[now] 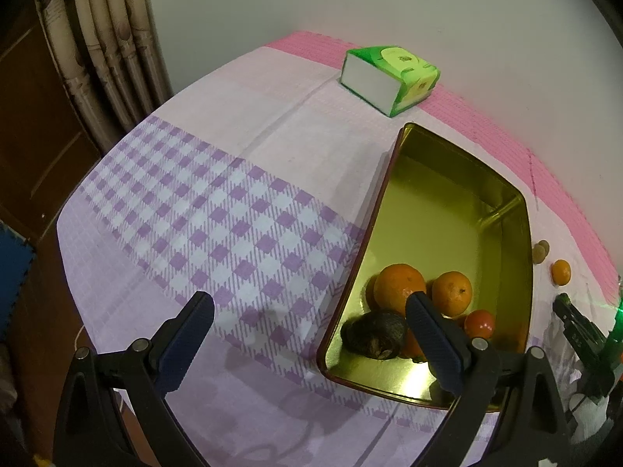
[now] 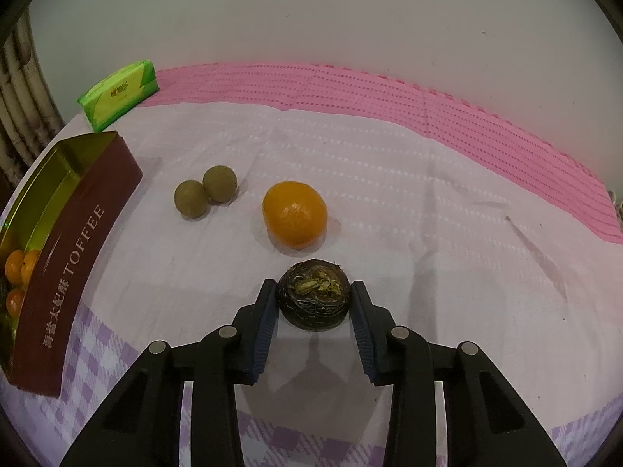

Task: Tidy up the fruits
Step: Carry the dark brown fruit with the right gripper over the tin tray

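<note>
Inside the tin (image 1: 506, 210), a finger (image 1: 436, 334) covers part of the lowest orange (image 1: 412, 344); the frame edge clips the tin's near end.

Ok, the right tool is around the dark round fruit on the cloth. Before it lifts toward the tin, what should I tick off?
1. Dark fruit sits between the pads of the right tool: ok.
2. Pads pressing both sides: cannot tell; the left pad touches, a thin gap seems to show at the right one.
3. Orange and the two green fruits lie apart from the grasp: ok.
4. Tin has bare floor left, its far half free: ok.
5. Left tool is open, empty and hangs over the tin's near end, possibly in the drop path: not ok.
6. Tissue pack lies clear of the route: ok.
</note>
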`<action>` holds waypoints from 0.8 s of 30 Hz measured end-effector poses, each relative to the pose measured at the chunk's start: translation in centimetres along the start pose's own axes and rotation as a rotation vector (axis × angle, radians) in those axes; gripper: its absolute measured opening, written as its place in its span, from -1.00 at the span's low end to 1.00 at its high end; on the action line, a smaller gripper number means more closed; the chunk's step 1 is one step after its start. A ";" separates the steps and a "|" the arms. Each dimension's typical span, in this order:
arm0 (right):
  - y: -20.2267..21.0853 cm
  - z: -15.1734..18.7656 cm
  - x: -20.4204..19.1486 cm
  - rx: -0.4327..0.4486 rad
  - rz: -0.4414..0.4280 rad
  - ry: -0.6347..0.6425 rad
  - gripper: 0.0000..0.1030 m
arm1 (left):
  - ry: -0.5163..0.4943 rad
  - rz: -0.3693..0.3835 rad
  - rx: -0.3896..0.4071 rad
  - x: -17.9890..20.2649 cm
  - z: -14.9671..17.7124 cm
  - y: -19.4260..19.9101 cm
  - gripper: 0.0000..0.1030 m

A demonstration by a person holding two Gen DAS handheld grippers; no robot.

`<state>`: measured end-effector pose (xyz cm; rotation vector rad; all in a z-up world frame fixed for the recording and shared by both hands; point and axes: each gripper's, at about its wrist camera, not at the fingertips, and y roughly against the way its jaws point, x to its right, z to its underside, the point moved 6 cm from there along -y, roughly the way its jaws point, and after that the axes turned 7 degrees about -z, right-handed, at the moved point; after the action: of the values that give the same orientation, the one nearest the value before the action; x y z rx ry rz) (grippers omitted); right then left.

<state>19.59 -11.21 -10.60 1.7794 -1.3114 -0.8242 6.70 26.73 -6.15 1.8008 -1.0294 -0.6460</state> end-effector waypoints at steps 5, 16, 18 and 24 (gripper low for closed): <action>0.4 0.3 -1.1 -0.003 -0.016 0.010 -0.25 | 0.001 0.001 0.000 -0.1 0.0 0.0 0.89; 3.6 -1.1 -5.5 0.052 -0.114 0.049 -0.26 | 0.069 -0.027 0.015 -1.4 -0.4 0.2 0.89; 4.3 -1.5 -7.0 0.067 -0.143 0.069 -0.26 | 0.077 -0.034 0.013 -1.6 -0.5 0.2 0.89; 6.0 -2.7 -12.9 0.089 -0.238 0.148 -0.26 | 0.137 -0.087 0.033 -3.4 -1.0 0.3 0.89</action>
<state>15.60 0.64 -3.31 2.0541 -1.0683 -0.7542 5.59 30.03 -5.48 1.8993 -0.8791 -0.5521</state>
